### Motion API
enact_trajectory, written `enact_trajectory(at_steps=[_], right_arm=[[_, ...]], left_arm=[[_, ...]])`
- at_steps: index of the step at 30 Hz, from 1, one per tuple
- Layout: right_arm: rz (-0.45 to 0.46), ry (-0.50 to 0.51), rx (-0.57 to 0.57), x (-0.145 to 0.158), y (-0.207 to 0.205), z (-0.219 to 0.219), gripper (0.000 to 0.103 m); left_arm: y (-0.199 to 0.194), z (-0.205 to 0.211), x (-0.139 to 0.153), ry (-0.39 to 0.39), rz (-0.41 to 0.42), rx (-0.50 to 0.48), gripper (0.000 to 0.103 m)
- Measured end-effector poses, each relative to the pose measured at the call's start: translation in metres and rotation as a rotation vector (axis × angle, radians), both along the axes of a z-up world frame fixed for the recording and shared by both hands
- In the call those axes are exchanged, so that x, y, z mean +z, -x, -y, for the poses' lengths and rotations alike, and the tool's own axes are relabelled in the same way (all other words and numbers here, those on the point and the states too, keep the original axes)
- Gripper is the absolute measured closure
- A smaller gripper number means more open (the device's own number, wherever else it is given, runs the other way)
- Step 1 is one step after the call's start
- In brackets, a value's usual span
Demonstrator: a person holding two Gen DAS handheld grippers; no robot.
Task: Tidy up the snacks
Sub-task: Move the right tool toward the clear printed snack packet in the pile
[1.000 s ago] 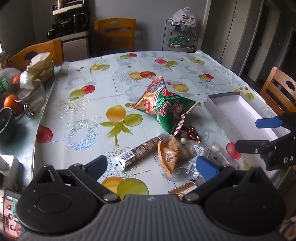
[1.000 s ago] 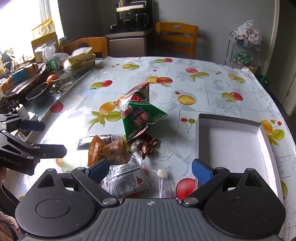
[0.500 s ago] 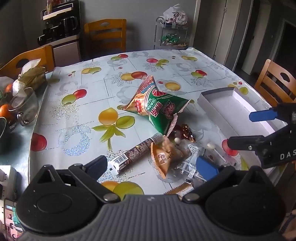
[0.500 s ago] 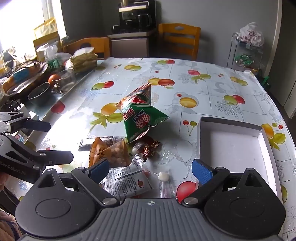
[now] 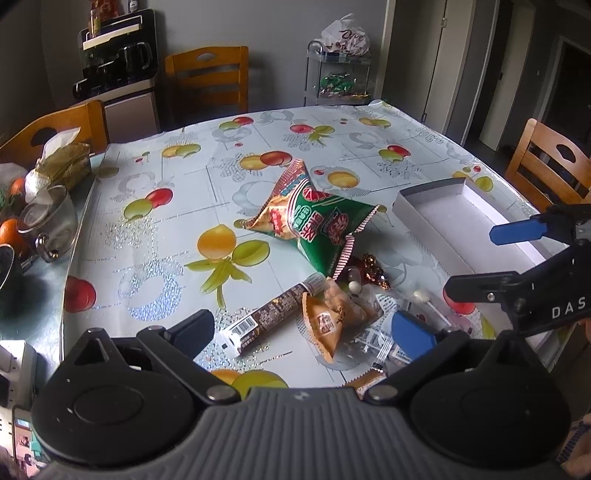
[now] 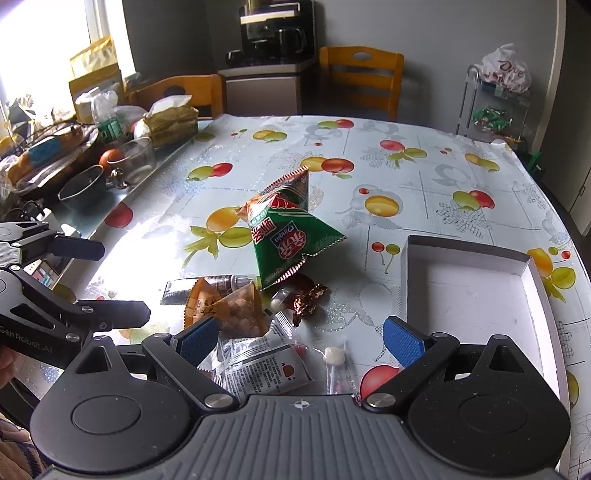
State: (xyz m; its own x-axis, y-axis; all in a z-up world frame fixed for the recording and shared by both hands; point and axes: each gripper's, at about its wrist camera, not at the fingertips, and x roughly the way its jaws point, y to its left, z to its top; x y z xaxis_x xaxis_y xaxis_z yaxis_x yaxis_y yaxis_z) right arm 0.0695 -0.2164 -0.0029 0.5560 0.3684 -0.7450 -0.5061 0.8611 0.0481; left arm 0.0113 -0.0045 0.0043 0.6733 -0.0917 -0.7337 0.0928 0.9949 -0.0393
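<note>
A pile of snacks lies on the fruit-print table. A green triangular chip bag stands at its far side. Nearer lie a brown chocolate bar, an orange snack pouch, wrapped candies, clear sachets and a lollipop. An empty white box sits to the right. My left gripper is open and empty above the pile's near left. My right gripper is open and empty over the sachets.
Glass bowl, oranges, a tissue pack and clutter line the table's left edge. Wooden chairs stand around the table. A wire rack with bags stands behind. A coffee machine is at the back.
Both grippers have drawn back and risen slightly, so the pile and box sit a little farther away in view. Both stay open. No snack has moved.
</note>
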Motion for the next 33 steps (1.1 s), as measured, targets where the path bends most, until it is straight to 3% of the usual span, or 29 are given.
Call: enact_trajectory(at_steps=[15,33], right_arm=[[-0.004,0.0,-0.008,-0.001,-0.001,-0.001,0.006],[-0.023,0.011,0.014,-0.01,0.009,-0.008,0.01]], left_arm=[[-0.003,0.0,-0.004,-0.041,-0.032,-0.014,0.0],[0.001,-0.001,-0.014,0.005,-0.095,-0.035,0.0]])
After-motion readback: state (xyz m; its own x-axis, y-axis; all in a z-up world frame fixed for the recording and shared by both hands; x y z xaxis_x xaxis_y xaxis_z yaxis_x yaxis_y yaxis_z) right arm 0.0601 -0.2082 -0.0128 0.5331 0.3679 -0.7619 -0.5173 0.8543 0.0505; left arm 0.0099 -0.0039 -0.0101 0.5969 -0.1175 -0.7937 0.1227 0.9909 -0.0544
